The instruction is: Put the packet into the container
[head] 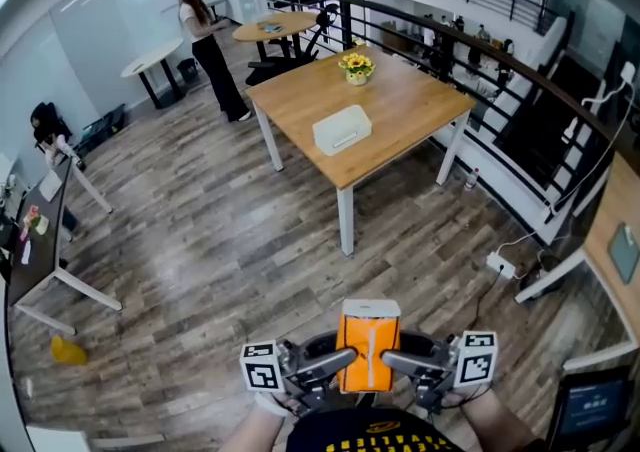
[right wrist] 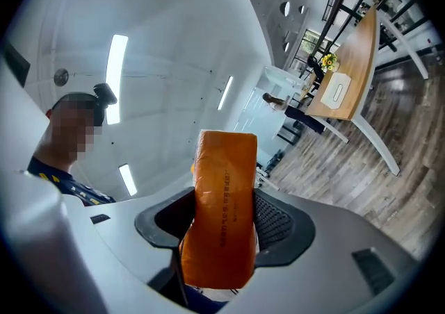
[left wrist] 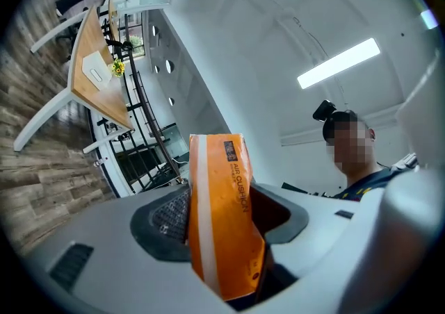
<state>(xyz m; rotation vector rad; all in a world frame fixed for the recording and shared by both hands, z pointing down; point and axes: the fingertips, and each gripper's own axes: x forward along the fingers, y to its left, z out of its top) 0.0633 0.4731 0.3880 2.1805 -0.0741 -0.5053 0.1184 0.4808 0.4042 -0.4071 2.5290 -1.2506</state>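
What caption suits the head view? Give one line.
Left claw and right claw grip an orange packet; the white container sits on a distant wooden table.

In the head view only the upper part of the packet (head: 369, 340) shows. Its lower end is hidden behind the jaws of the left gripper (head: 335, 365) and the right gripper (head: 400, 363), and the person's forearms (head: 258, 432) are cut off by the bottom edge. The container (head: 342, 129) on the desk (head: 400, 110) is too small to tell whether it stands open. In the left gripper view the packet covers the far pad; in the right gripper view its print is too faint to read. A screen (head: 592, 408) is clipped at the lower right corner.
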